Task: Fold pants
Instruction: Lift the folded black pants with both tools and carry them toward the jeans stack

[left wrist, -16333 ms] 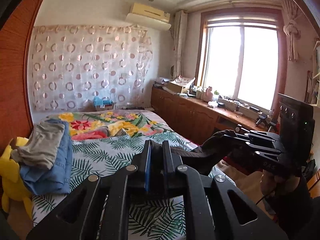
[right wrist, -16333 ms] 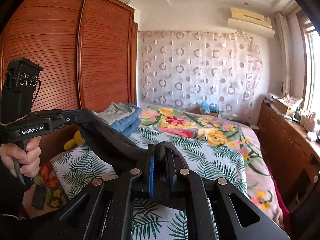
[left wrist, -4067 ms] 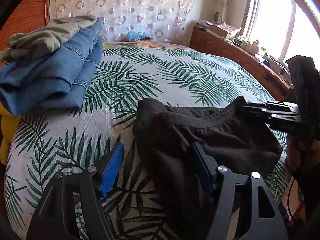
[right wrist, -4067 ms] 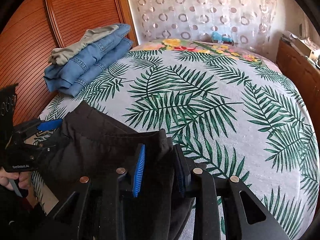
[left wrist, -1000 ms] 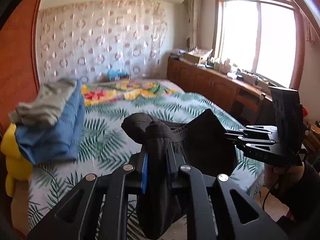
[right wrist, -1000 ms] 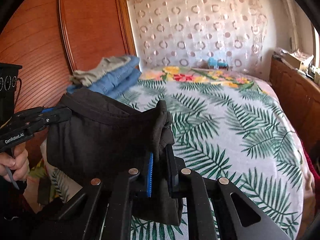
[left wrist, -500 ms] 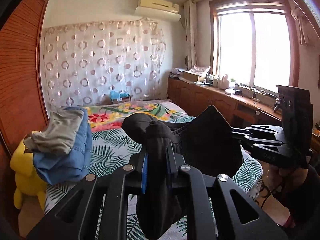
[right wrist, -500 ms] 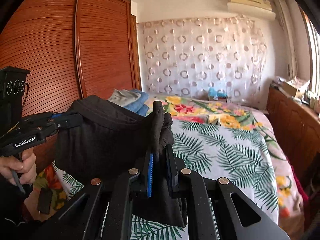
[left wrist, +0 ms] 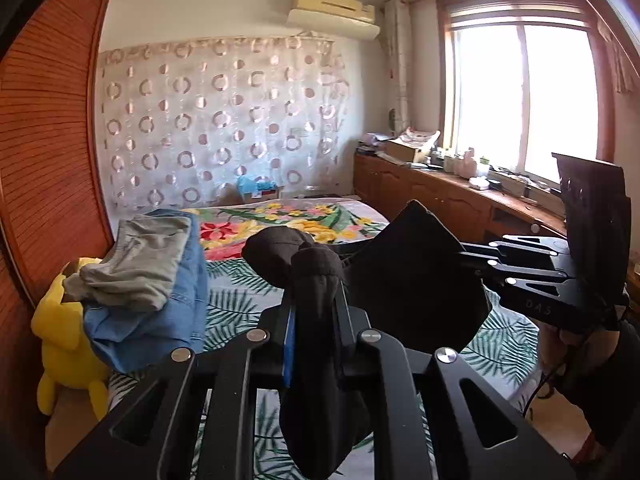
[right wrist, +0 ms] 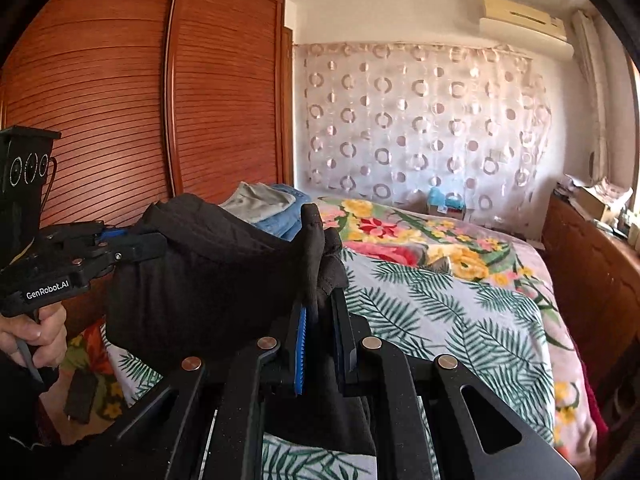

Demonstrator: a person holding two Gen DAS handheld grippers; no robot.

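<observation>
I hold the black pants (left wrist: 412, 280) in the air above the bed, stretched between both grippers. My left gripper (left wrist: 314, 300) is shut on a bunched corner of the black cloth, which hangs down between its fingers. My right gripper (right wrist: 320, 304) is shut on the other corner of the pants (right wrist: 208, 280). In the left wrist view the right gripper (left wrist: 472, 258) comes in from the right, shut on the cloth. In the right wrist view the left gripper (right wrist: 148, 242) comes in from the left, shut on the cloth.
The bed (right wrist: 460, 320) has a palm-leaf sheet and a flowered blanket (left wrist: 288, 220) at its far end. A pile of folded jeans and grey clothes (left wrist: 148, 280) lies at its left on a yellow plush toy (left wrist: 64, 332). A wooden wardrobe (right wrist: 140, 100) stands left, a cabinet (left wrist: 440, 196) under the window.
Both grippers have risen a little further with the pants, which hang higher above the bed. Both grips are unchanged.
</observation>
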